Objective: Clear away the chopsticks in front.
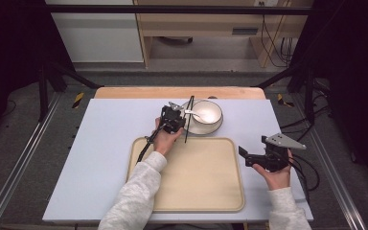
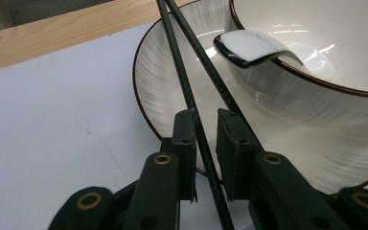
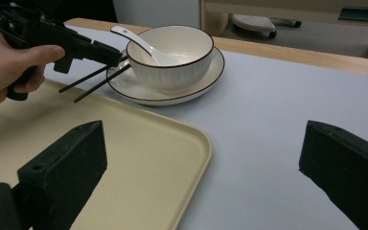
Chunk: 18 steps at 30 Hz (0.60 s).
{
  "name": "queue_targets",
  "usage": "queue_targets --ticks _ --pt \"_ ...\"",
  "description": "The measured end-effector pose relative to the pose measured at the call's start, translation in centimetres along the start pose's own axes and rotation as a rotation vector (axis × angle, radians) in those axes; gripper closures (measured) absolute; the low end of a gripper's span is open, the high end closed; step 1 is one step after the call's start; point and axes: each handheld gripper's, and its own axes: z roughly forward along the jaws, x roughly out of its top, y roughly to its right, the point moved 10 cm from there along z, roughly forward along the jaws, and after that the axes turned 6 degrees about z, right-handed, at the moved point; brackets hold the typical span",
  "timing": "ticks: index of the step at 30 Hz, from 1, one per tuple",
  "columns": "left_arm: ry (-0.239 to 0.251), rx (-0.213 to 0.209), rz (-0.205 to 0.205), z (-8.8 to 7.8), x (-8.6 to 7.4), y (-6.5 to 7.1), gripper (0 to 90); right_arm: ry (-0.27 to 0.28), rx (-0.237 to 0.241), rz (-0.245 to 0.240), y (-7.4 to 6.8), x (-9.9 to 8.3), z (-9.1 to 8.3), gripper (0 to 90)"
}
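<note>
A white bowl (image 1: 212, 108) (image 2: 350, 28) (image 3: 184, 62) stands on a white plate (image 1: 204, 129) (image 2: 160, 62) (image 3: 206, 81) with a white spoon (image 1: 193, 114) (image 2: 254, 45) (image 3: 139, 40) in it. Two black chopsticks (image 1: 188, 125) (image 2: 182, 72) (image 3: 93, 81) lie across the plate's left rim. My left gripper (image 1: 181, 120) (image 2: 207, 117) (image 3: 117, 53) is at them, its jaws a narrow gap apart. One stick runs between the jaws with space beside it; the other goes behind the right jaw. My right gripper (image 1: 242, 156) (image 3: 203, 132) is wide open and holds nothing, right of the tray.
A beige tray (image 1: 196, 182) (image 3: 139, 143) lies on the pale blue mat (image 1: 105, 143) in front of the plate, with nothing on it. The near ends of the chopsticks reach over the tray's far edge. A wooden table edge (image 1: 124, 92) runs behind the mat.
</note>
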Motion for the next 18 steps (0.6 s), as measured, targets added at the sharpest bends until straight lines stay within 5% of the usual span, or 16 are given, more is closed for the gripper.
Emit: queue_targets --ticks 18 --pt "-0.019 0.036 -0.003 1.2 0.0 -0.4 84.9 -0.001 0.002 0.001 0.0 0.0 0.0 3.1"
